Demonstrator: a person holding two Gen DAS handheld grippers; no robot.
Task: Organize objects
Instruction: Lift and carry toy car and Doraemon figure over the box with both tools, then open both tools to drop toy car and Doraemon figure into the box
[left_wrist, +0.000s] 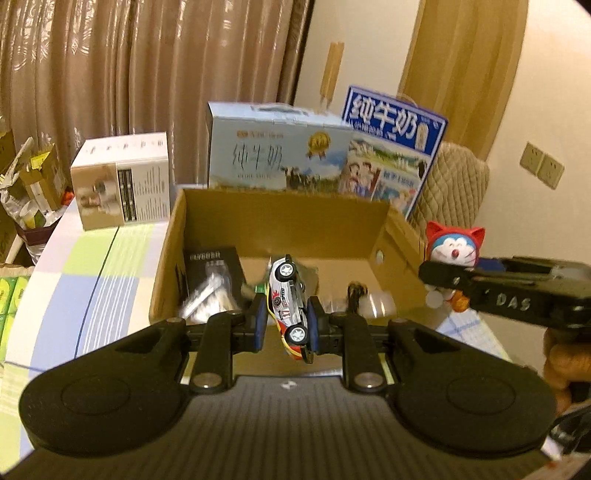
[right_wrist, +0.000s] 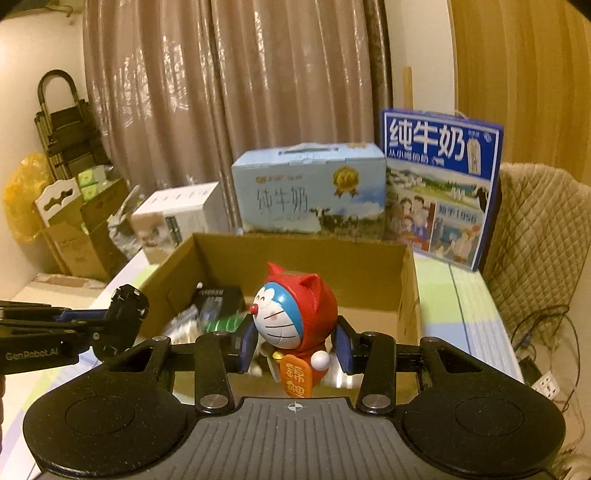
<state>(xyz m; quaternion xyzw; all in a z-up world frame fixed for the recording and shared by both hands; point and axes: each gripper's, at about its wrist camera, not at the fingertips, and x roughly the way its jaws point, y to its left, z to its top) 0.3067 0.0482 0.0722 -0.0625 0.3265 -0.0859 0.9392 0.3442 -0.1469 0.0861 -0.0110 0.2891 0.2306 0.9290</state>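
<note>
My left gripper (left_wrist: 286, 323) is shut on a white, red and yellow toy race car (left_wrist: 288, 295), held on its side above the near edge of an open cardboard box (left_wrist: 280, 218). My right gripper (right_wrist: 295, 341) is shut on a Doraemon figurine in a red cat hood (right_wrist: 291, 317), held over the same box (right_wrist: 303, 254). The figurine (left_wrist: 452, 253) and right gripper (left_wrist: 443, 275) also show at the right of the left wrist view. The left gripper's body (right_wrist: 122, 317) shows at the left of the right wrist view. The box holds a black packet (left_wrist: 212, 275) and small clear items.
Two milk cartons, pale blue (left_wrist: 277, 147) and dark blue (left_wrist: 391, 155), stand behind the box. A white carton (left_wrist: 122, 181) sits at the left on the checked tablecloth (left_wrist: 92, 280). A quilted chair (right_wrist: 535, 236) is at the right, curtains behind.
</note>
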